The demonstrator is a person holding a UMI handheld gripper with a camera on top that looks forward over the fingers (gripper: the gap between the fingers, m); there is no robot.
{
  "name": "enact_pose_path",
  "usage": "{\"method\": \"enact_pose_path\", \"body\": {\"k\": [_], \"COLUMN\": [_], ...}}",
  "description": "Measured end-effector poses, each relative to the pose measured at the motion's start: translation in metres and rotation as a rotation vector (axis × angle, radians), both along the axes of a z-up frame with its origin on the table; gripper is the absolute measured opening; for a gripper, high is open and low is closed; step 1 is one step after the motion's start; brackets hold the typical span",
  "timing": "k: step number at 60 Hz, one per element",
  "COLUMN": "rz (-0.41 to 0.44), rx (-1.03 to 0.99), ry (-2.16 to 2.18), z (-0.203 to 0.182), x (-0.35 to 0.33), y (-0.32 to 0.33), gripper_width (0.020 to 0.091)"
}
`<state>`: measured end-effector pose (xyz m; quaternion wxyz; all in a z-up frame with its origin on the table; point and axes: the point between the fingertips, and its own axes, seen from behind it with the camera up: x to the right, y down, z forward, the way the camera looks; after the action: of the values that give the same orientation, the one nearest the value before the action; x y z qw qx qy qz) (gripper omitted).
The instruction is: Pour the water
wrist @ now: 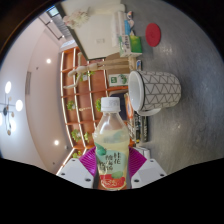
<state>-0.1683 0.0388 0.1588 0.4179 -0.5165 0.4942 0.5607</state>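
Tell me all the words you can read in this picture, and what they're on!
None can be read for sure.
Bottle, held between the gripper fingers: its label has printing, too small and blurred to read.
Patterned cup beyond the bottle: lines only, no words.

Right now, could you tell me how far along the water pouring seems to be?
Done: the gripper has the bottle between its fingers, apparently pressed from both sides. In hand: the bottle is held upright, its white cap still on. Left: uncapping, then tilting it over the patterned cup just beyond, which lies tipped with its mouth toward the bottle; no water seems poured.
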Motion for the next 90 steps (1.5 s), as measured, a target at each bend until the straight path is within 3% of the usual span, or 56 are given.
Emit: {"method": "enact_pose_path", "body": {"k": [19, 36, 51, 67, 78, 90], "rz": [-0.009, -0.013, 0.034, -0.087, -0.221, -0.224], "rx": [0.013, 0.006, 0.113, 0.108, -0.069, -0.179], "ry": [0.409, 0.33, -0.417, -1.351, -1.693, -1.725], "z": [0.019, 0.018, 0.07, 0.114, 0.104, 0.044], "x": [0.02, 0.027, 0.029, 0.112, 0.204, 0.278], "y": [0.015, 0.011, 0.008, 0.004, 0.005, 0.025], "gripper_width": [0.0388, 0.0389, 0.039, 0.0396, 0.0395, 0.0408]}}
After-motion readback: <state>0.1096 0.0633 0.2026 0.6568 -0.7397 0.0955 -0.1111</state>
